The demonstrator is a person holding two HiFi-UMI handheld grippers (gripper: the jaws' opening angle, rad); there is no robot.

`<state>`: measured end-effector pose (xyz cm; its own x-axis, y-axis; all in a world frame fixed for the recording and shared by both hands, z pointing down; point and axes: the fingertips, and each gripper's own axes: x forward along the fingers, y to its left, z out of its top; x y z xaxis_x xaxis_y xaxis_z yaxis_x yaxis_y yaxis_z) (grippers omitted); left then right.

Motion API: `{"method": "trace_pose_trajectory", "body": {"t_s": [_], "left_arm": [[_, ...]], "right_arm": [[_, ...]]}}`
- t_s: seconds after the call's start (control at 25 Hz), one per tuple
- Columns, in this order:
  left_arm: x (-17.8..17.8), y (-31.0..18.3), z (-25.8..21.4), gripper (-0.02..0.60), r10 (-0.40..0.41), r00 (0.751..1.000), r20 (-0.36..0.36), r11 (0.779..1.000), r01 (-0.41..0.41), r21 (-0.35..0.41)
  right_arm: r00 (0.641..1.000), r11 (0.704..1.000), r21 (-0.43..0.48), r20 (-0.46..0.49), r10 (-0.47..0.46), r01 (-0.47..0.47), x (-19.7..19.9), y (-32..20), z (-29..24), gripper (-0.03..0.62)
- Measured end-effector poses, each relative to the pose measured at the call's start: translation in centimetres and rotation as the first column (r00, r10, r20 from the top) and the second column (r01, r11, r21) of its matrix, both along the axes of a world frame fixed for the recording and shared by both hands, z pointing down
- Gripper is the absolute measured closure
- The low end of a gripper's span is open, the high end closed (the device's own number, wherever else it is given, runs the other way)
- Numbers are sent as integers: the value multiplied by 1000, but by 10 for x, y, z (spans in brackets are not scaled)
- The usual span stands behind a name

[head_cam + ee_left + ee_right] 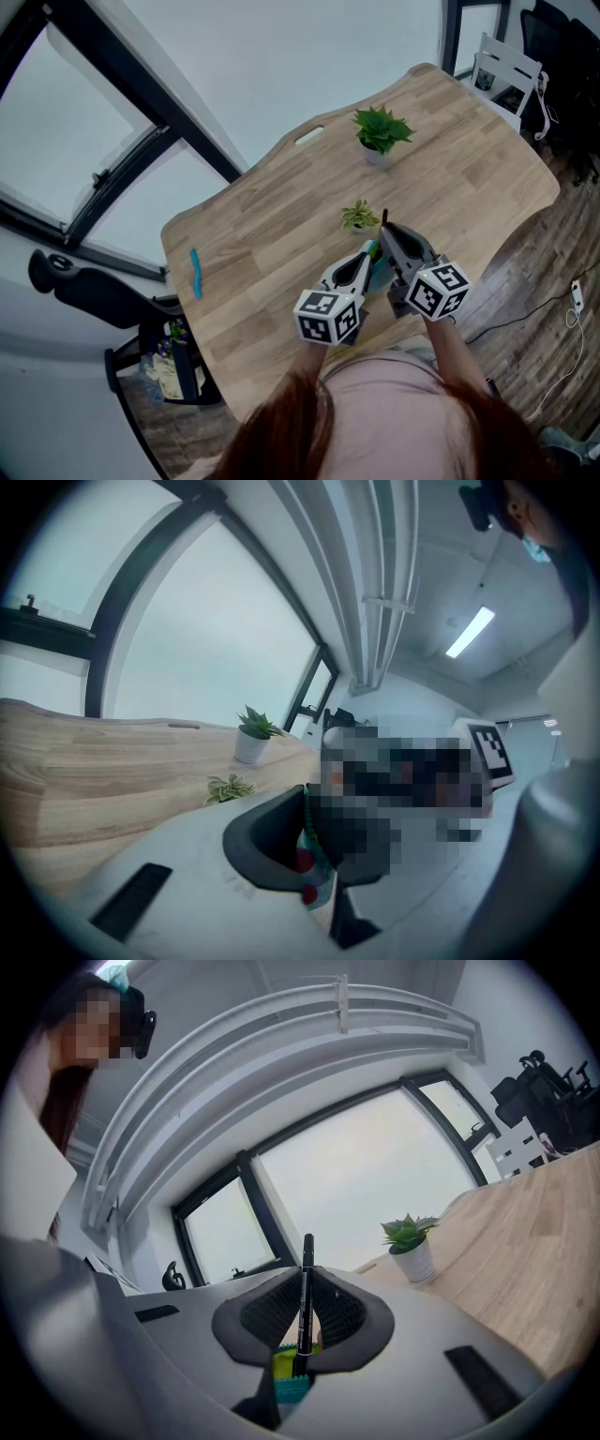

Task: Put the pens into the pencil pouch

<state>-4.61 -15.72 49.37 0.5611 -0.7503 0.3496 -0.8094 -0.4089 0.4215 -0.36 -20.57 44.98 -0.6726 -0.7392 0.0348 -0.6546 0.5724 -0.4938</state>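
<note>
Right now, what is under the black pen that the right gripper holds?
Just below the black pen a yellow-green and teal patch, likely the pencil pouch, shows. The jaws cover the rest, so the pouch's inside cannot be seen.

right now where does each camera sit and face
Head view: on the head, looking steeply down at the table; hair, shirt, left gripper and right gripper show.
Left gripper view: on the left gripper, looking along jaws shut on the pouch, across the table.
Right gripper view: on the right gripper, looking along jaws shut on a pen, toward the window.
All three share the potted plant.
</note>
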Motion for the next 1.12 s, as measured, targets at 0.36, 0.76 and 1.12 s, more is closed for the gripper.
{"method": "trace_pose_trajectory", "body": {"t_s": [0.36,0.76,1.12], "left_arm": [[-3,-3,1,568,-12,1000,-5,1000,12,-2],[-6,-5,1,568,-25,1000,-7,1000,25,-4],[-7,-6,3,568,-29,1000,-7,1000,29,-5]], "right_arm": [[995,998,-26,-69,-67,66,-10,9,14,562],[972,992,-34,-197,-129,125,-20,19,27,562],[960,983,-94,-222,-173,155,-22,26,40,560]]}}
